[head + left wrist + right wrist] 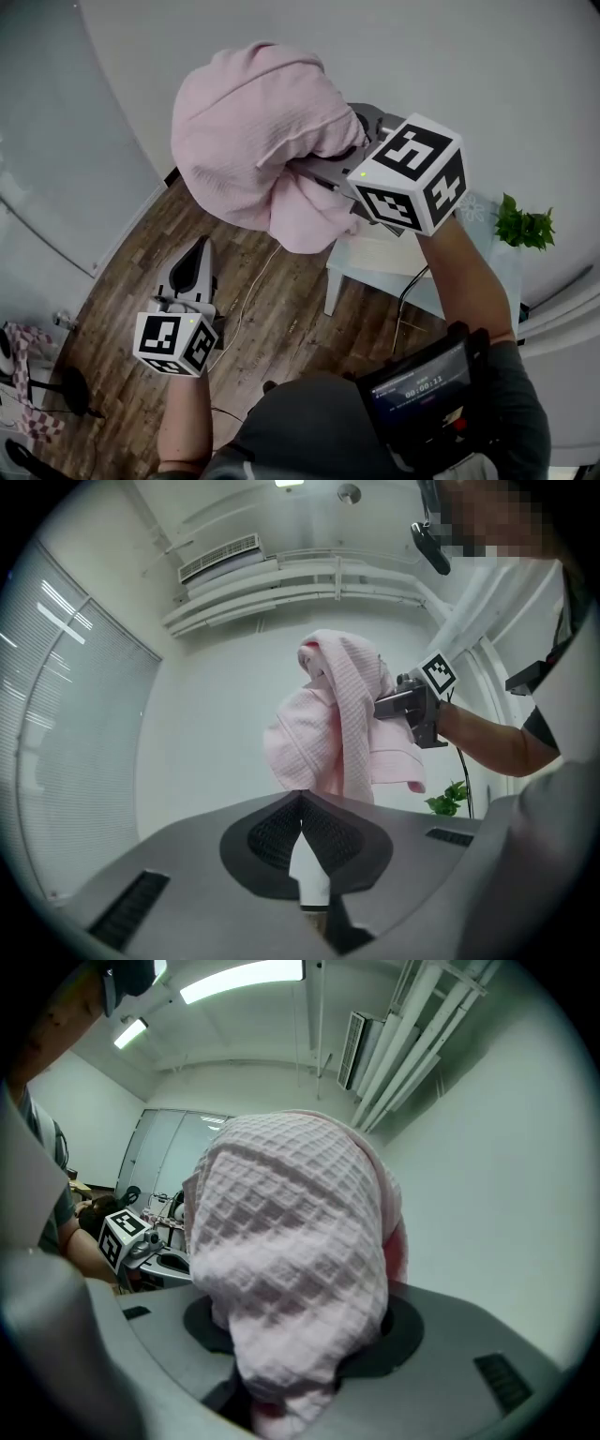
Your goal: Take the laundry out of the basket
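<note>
Now my right tongs [298, 1358] pinch one pink waffle towel [253, 131] aloft; my left tongs [302, 803] are pressed together, empty.

R tongs [325, 174]: gripping pink towel [251, 127], held up | L tongs [194, 265]: low, over wood floor [281, 309] | white table [375, 264], plant [523, 225]

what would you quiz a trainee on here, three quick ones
1. Which tool grips the pink towel?
2. True or false: the left tool has cloth between its jaws.
3. What green thing shows to the right of the white table in the head view? A plant B bucket C sock

Key: 1 the right tool, shut on the pink towel. 2 false, its jaws are together with nothing between them. 3 A.
</note>
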